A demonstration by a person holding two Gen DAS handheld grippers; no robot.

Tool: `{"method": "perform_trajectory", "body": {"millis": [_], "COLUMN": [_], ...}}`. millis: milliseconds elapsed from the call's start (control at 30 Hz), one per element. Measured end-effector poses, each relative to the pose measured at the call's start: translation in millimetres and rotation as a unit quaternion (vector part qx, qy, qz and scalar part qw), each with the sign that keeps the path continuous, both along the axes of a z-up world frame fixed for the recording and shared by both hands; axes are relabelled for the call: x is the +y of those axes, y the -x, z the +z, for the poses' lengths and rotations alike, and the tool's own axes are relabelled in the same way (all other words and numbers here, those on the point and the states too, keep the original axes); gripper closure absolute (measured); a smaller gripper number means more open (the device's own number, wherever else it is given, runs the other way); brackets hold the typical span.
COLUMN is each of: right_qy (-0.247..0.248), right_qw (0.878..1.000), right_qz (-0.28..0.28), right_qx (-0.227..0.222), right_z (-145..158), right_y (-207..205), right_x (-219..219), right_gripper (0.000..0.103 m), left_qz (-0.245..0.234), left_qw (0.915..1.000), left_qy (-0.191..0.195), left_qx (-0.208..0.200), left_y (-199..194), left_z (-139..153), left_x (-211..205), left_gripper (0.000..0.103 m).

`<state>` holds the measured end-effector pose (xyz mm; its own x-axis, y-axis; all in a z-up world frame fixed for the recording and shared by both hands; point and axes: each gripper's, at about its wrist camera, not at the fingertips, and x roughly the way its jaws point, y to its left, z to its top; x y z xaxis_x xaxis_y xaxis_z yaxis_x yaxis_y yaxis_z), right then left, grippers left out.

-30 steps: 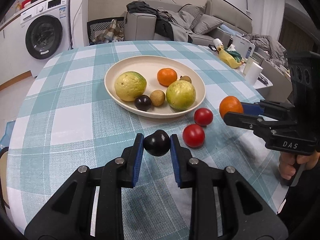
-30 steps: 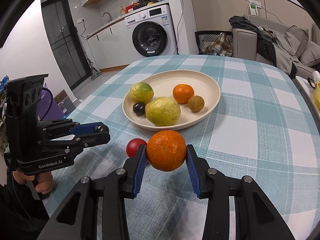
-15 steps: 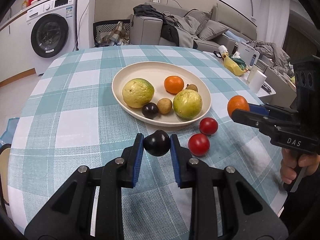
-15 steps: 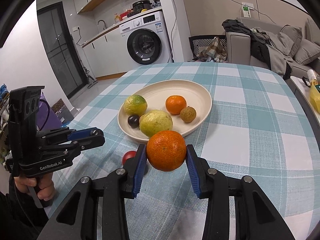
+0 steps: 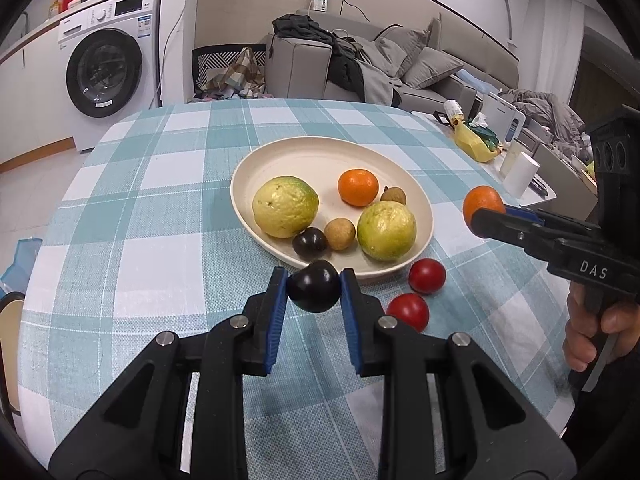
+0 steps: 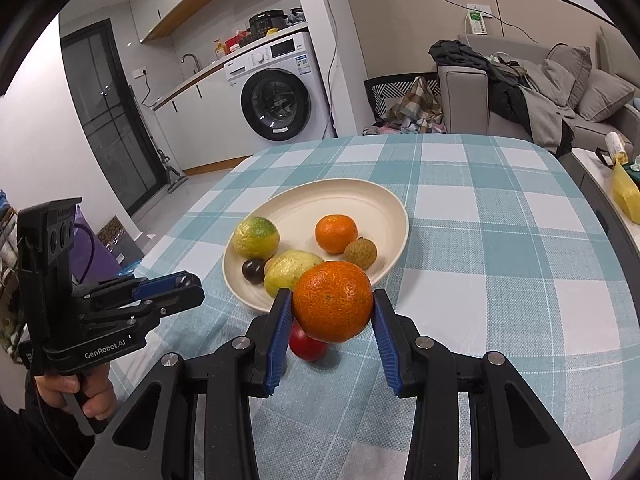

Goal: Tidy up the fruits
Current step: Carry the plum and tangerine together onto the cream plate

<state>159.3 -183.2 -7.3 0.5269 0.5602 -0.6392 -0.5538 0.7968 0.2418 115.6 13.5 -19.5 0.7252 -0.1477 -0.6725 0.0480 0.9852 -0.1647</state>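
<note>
Both grippers have risen since a second ago. Left gripper point(image 5: 313, 292) clenches a dark plum point(image 5: 313, 287) just before the plate's point(image 5: 316, 156) near rim; right gripper point(image 6: 331, 312) grasps a tangerine point(image 6: 333, 307) beside that plate, above two tomatoes point(image 5: 427, 276).

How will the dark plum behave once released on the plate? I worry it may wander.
The round dark purple plum would probably roll. The cream plate's raised rim and the fruit already there should likely stop it. Its glossy skin looks slippery.
</note>
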Motion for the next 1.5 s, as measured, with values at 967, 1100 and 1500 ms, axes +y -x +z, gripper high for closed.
{"method": "perform_trajectory", "body": {"millis": [967,1100,1500], "right_qy": [-0.002,0.002,0.005], "right_qw": [1.0,1.0,0.999], "right_qz": [-0.019,-0.02,-0.02], "right_qx": [0.02,0.024,0.038], "right_z": [-7.6,-10.7,-20.7], "right_y": [-36.3,-40.3,-48.2], "right_x": [14.9,16.5,17.0], "right_gripper": [0.062,0.062,0.062], "left_qz": [-0.008,-0.007,-0.012], "left_qw": [0.9999,1.0,0.9999], "left_qy": [0.005,0.003,-0.006], "left_qx": [-0.005,-0.005,-0.01], "left_y": [-62.8,-70.7,-86.5], "left_z": [3.0,2.4,1.1], "left_x": [-17.6,-19.1,-27.1], "left_gripper": [0.079,0.079,0.079]}}
